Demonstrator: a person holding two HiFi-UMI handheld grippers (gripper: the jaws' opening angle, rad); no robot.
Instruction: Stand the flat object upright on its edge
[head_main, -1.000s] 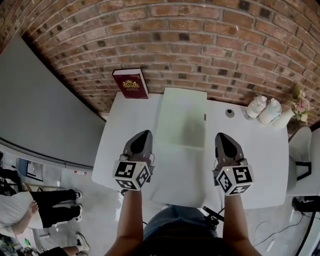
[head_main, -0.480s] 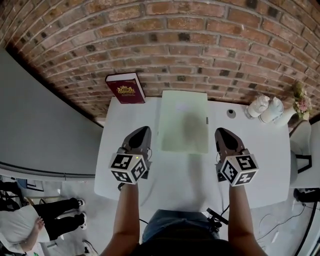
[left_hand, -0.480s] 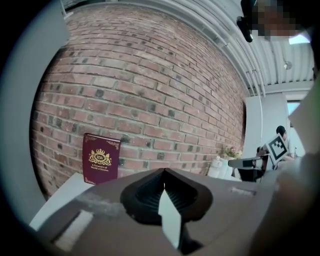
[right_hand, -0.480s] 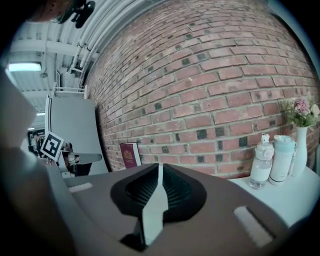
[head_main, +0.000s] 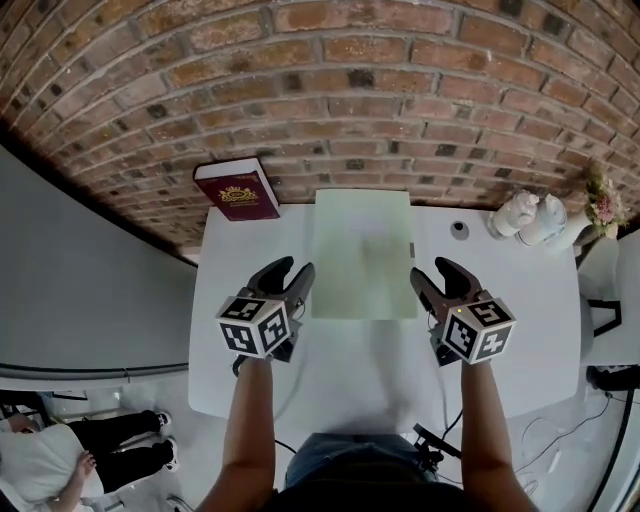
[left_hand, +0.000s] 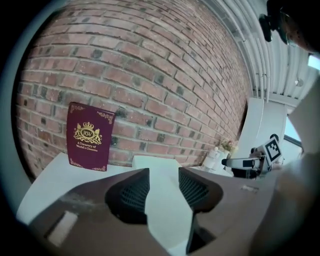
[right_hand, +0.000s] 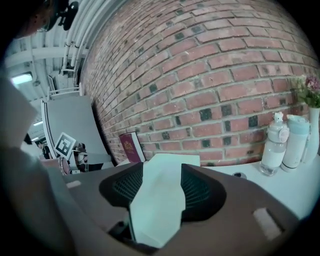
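A pale green flat board (head_main: 363, 252) lies flat on the white table (head_main: 520, 290), its far end at the brick wall. My left gripper (head_main: 292, 270) hovers just off the board's near left edge and my right gripper (head_main: 430, 270) just off its near right edge. Both sets of jaws are opening, and nothing is held between them. In the left gripper view the board (left_hand: 155, 162) shows beyond the gap of the left gripper (left_hand: 164, 182). The right gripper view shows the board (right_hand: 172, 162) past the gap of the right gripper (right_hand: 161, 185).
A maroon book (head_main: 237, 189) stands upright against the brick wall at the table's back left. Two pale bottles (head_main: 528, 216) and a vase of flowers (head_main: 598, 205) stand at the back right, with a small round grommet (head_main: 459, 228) near them.
Both grippers' jaws, shut in the earlier frames, now stand apart. Both grippers have drawn in closer to the green board's near edges.
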